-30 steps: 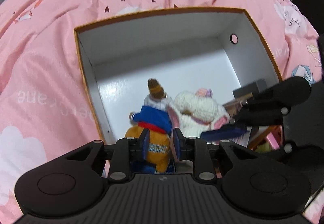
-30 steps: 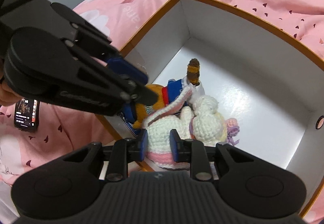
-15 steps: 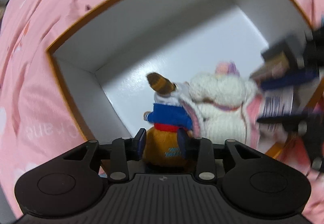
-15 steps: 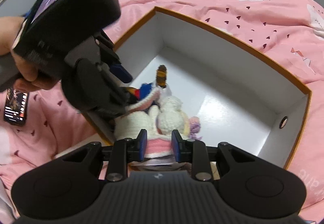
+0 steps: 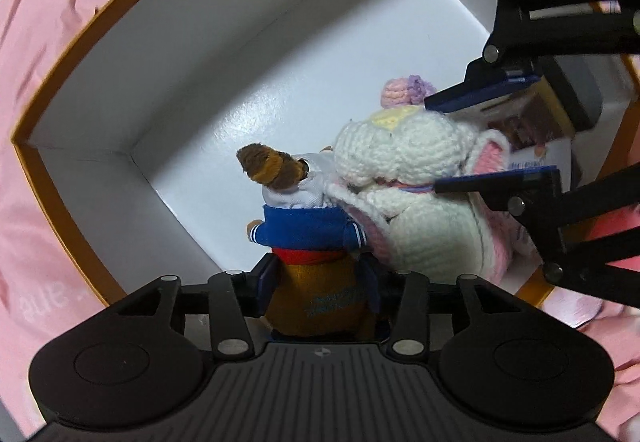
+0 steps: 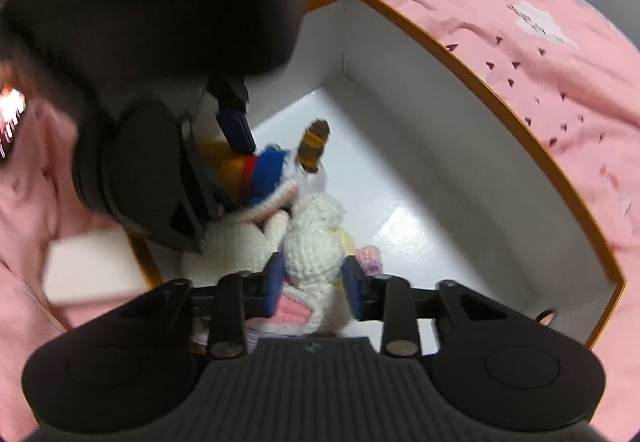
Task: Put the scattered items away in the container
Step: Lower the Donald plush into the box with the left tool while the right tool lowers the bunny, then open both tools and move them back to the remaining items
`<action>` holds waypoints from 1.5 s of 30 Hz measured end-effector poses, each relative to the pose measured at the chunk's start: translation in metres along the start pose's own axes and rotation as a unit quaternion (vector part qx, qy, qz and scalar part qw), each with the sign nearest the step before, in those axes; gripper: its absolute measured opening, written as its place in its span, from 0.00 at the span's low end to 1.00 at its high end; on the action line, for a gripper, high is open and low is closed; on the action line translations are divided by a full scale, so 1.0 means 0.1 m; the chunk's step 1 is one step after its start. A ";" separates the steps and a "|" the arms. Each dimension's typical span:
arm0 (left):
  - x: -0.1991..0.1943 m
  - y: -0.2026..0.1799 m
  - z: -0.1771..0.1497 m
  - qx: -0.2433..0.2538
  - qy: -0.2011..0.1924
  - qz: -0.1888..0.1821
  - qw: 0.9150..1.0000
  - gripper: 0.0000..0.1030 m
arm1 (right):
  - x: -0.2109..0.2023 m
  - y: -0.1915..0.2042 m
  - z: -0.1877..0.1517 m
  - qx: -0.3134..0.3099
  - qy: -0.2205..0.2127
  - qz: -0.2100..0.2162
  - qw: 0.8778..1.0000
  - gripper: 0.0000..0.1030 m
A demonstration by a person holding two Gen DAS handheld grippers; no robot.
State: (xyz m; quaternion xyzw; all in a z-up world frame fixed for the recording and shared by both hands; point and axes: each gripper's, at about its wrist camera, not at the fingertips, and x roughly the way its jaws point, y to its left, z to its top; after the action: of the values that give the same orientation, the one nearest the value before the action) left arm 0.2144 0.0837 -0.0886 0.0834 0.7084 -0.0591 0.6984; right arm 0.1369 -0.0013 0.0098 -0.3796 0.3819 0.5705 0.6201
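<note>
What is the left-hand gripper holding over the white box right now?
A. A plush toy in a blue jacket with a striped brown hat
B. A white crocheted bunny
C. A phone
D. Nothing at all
A: in the left wrist view the left gripper has its jaws closed on the orange body of the plush toy in the blue jacket, inside the box; the crocheted bunny sits in the right gripper.

Upside-down pale letters "ane" on the pink bedspread (image 5: pixel 36 306) at lower left of the left wrist view, light-blue print on the orange plush toy (image 5: pixel 320 298) too small to read, a barcode label on a small box (image 5: pixel 536 158) at right, illegible.
</note>
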 end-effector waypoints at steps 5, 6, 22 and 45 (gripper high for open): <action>-0.01 0.20 -0.06 -0.067 -0.014 -0.055 0.996 0.46 | -0.02 -0.02 0.01 -0.004 0.005 -0.004 1.000 0.33; -0.02 0.25 -0.07 -0.084 -0.018 -0.067 0.994 0.45 | -0.03 -0.01 0.01 -0.005 0.003 -0.005 1.000 0.33; -0.09 0.27 -0.39 -0.144 -0.078 -0.070 0.984 0.43 | -0.11 0.02 -0.03 0.032 -0.020 -0.018 0.999 0.33; -1.15 -0.61 -1.04 -0.136 -0.355 -0.006 0.925 0.52 | -0.94 0.53 -0.69 0.209 -0.191 -0.025 0.959 0.54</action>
State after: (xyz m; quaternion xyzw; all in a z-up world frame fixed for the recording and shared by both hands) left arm 0.1016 0.0408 0.0266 -0.0436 0.4154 0.0078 0.9085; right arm 0.0755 -0.0998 0.0643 -0.1347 0.3574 0.5246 0.7609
